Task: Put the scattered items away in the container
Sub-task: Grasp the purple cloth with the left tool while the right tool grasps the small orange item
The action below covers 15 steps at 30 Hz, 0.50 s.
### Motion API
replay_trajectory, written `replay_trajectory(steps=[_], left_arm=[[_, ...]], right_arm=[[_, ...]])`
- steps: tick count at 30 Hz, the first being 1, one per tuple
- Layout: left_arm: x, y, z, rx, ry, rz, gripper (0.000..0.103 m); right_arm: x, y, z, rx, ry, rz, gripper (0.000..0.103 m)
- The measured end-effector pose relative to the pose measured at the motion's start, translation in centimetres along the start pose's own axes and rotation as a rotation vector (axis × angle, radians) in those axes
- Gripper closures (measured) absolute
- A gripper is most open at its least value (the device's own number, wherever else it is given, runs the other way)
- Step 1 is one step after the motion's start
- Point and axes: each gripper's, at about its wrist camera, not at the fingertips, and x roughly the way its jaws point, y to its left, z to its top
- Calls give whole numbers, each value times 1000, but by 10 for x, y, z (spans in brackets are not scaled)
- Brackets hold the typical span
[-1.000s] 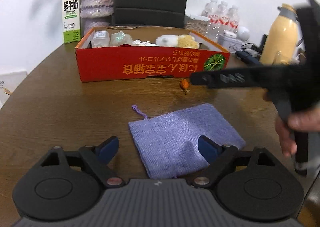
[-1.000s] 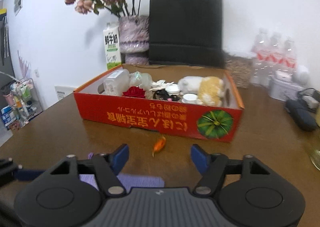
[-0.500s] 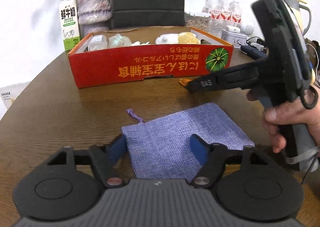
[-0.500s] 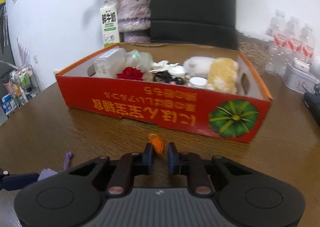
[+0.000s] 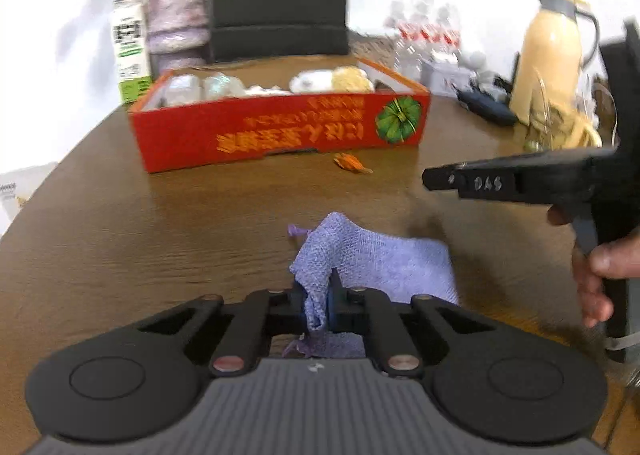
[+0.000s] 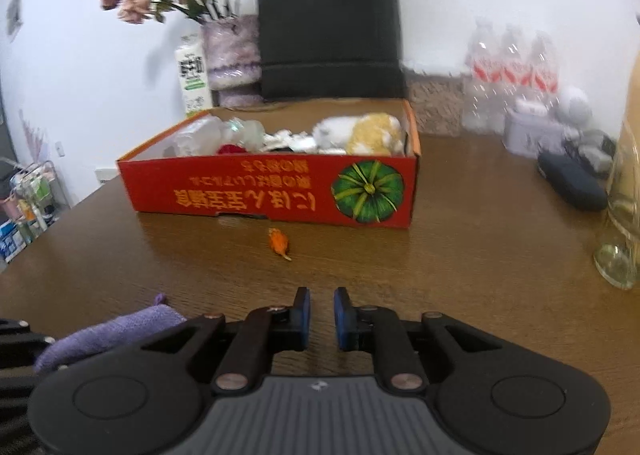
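Near the table's front edge, the flat lilac woven drawstring pouch [image 5: 372,255] lies on the brown wooden tabletop [image 5: 120,239], one corner bunched up and pinched between the closed blue pads of the left gripper [image 5: 318,305], whose jaws have just been closing. So the pickup of the pouch is the step in hand; next it likely needs lifting and carrying over the wall of the red cardboard box [image 5: 280,131] beyond. The small orange trinket [image 6: 279,242] still lies loose before the box. The right gripper [image 6: 320,313] stands short of it, jaws almost together, a narrow gap between them, holding nothing.
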Motion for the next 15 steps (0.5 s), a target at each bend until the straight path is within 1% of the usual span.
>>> replay_trajectory(steps=[1,2,5,7,9,11,14,15], left_arm=[[-7,4,1,-14,-13,9,94],[-14,9,1,-30,-28,25,94],[-26,29,6,-75,-48,70,94],[-29,41,10,-104,-57,96,94],[-26,52,16,-121,-65,111,94],[-21,61,24,-139,-65,108,94],[-11,74,35,-175,-56,84,94],[-8,77,39,-187,-54,78,94]], right_arm=[[1,1,2,-13,-10,5,78],[4,3,6,-24,-19,20,75],[25,8,22,-40,-13,84,72],[45,11,31,-58,10,114,69],[61,16,38,-78,32,102,69],[72,22,42,-102,44,95,69],[87,31,42,-124,81,75,76],[87,33,41,-128,70,68,82]])
